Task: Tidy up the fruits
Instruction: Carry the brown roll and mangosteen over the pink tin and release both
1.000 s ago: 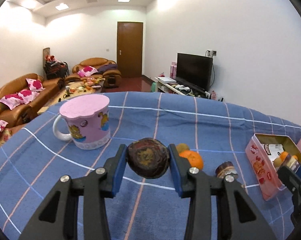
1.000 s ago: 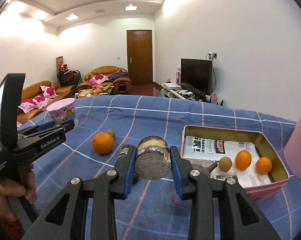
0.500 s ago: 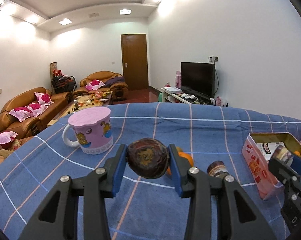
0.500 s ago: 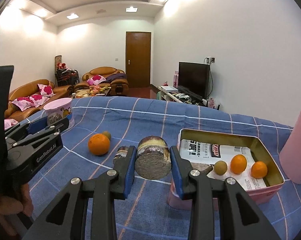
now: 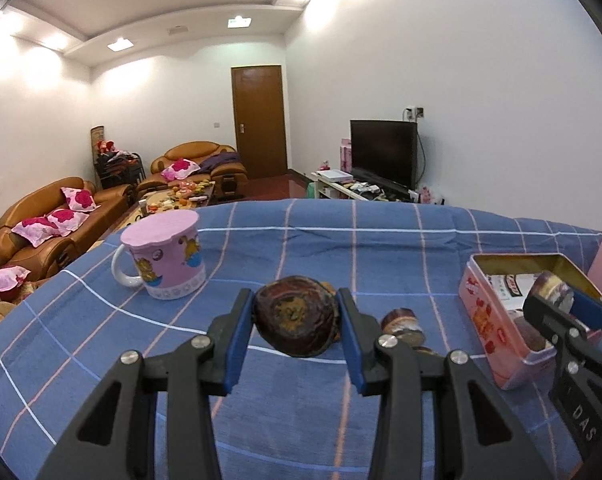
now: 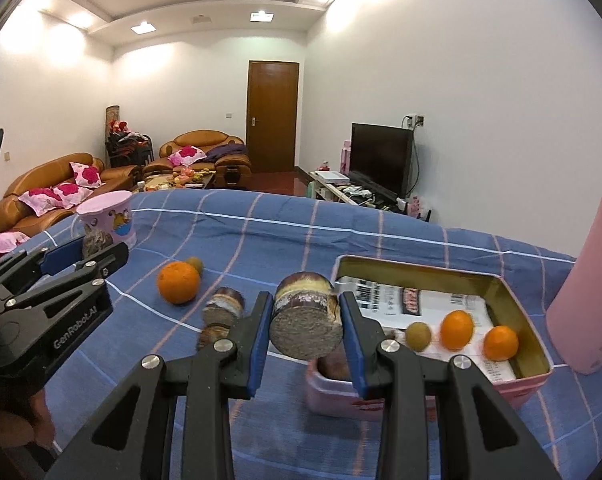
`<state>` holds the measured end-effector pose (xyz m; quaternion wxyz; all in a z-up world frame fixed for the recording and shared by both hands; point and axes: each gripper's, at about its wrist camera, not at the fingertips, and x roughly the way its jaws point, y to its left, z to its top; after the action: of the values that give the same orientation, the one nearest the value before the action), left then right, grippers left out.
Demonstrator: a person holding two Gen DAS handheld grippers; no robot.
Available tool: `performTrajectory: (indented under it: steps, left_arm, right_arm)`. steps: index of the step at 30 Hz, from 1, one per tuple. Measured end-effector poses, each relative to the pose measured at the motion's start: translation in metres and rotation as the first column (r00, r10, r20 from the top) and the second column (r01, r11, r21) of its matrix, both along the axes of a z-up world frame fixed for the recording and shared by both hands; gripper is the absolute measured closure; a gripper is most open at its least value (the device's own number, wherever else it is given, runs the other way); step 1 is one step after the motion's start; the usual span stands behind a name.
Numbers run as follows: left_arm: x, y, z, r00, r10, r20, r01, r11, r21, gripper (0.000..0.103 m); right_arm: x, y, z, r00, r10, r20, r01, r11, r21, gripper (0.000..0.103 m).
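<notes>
Between blue fingers [image 5: 351, 336], a round, mottled brown fruit [image 5: 295, 327]

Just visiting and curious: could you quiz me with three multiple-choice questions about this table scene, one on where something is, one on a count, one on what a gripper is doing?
1. Where does the pink lidded mug stand?
A. on the blue checked cloth
B. inside the tin
C. on the floor

2. How many orange fruits lie inside the open pink metal tin?
A. none
B. two
C. five

3. What is the right gripper doing?
A. hanging open
B. clamping a dark round fruit piece
C. gripping the mug

Answers: 1 A, its base rests on the cloth. 2 B, two oranges sit beside a small greenish fruit. 3 B, both blue pads press its sides.
</notes>
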<state>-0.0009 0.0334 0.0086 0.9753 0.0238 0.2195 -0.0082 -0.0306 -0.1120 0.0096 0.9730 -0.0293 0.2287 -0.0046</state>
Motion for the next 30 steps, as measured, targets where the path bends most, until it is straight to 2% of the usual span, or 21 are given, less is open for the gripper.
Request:
performTrajectory:
  steps: [8, 17, 30]
  left_arm:
    - [-0.004, -0.03, 0.0, 0.999, -0.046, -0.013, 0.047, 0.999, 0.008, 0.06]
    - [-0.006, -0.06, 0.0, 0.995, -0.093, -0.035, 0.093, 0.996, 0.005, 0.06]
    - [-0.007, -0.096, 0.0, 0.989, -0.142, -0.038, 0.142, 0.99, 0.008, 0.06]
  right_arm:
    - [-0.002, -0.029, 0.0, 0.999, -0.046, -0.009, 0.046, 0.999, 0.014, 0.067]
    - [-0.007, -0.047, 0.003, 0.999, -0.053, 0.005, 0.053, 0.998, -0.023, 0.067]
    - [-0.012, -0.086, 0.003, 0.995, -0.103, 0.008, 0.103, 0.994, -0.029, 0.067]
